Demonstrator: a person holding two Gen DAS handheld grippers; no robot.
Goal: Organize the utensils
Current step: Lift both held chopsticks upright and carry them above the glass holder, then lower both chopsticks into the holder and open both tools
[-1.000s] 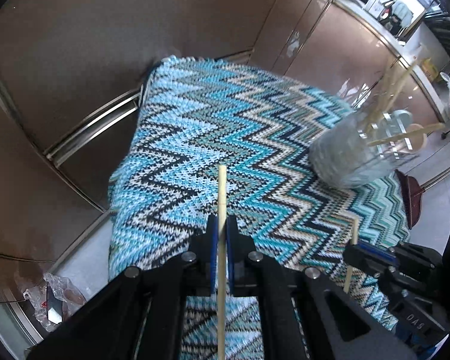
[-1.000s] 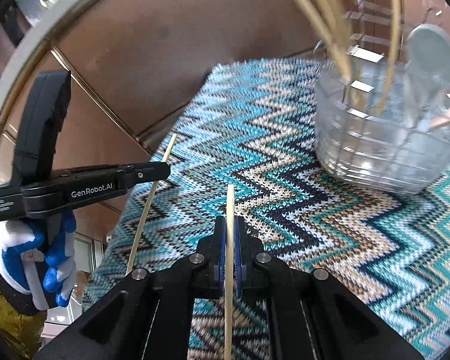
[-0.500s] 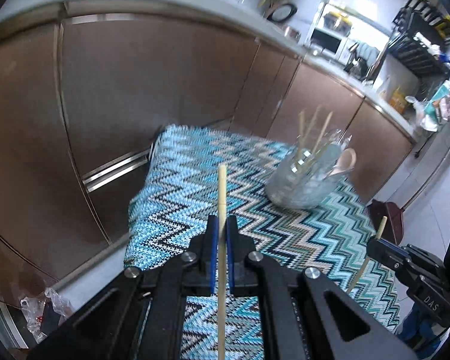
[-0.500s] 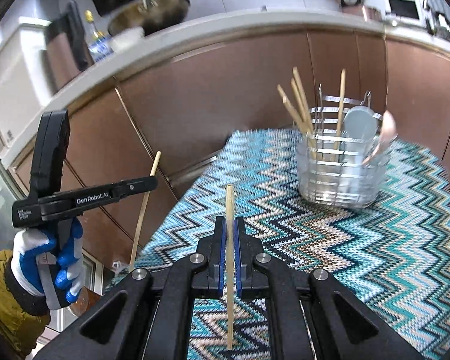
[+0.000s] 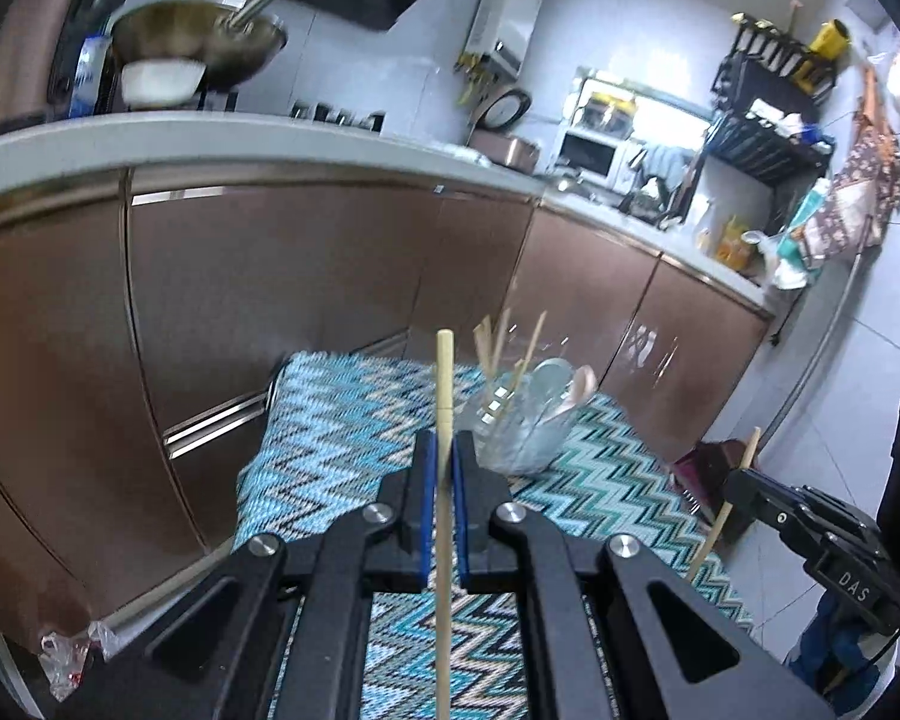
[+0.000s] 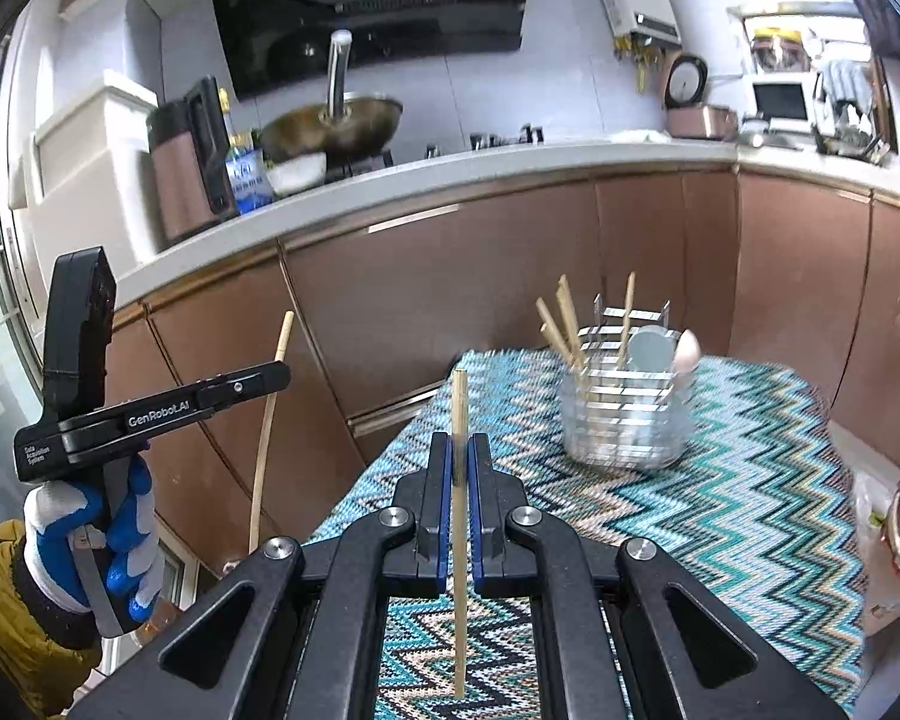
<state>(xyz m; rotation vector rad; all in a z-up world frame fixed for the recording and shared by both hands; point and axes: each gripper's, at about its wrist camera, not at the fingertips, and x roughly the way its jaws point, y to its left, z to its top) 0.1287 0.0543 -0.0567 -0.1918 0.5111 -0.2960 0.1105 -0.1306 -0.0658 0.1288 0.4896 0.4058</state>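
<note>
Jaws of both grippers clamped on upright chopsticks (holder [image 5: 522, 420] blurred beyond).

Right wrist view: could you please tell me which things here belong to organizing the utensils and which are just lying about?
Job:
right claw, gripping a chopstick
left claw, gripping a second chopstick
utensil holder

Lying about:
wok
bottle
white bowl

Right wrist view: left gripper [image 6: 282, 373] arm reads "GenRobot.AI" in white; its body, small white print, "Data Acquisition System", barely legible. Left wrist view: right gripper [image 5: 735, 489] body reads "DAS" in white. Blue bottle label [image 6: 247, 179] on the counter: print too blurred to read.
</note>
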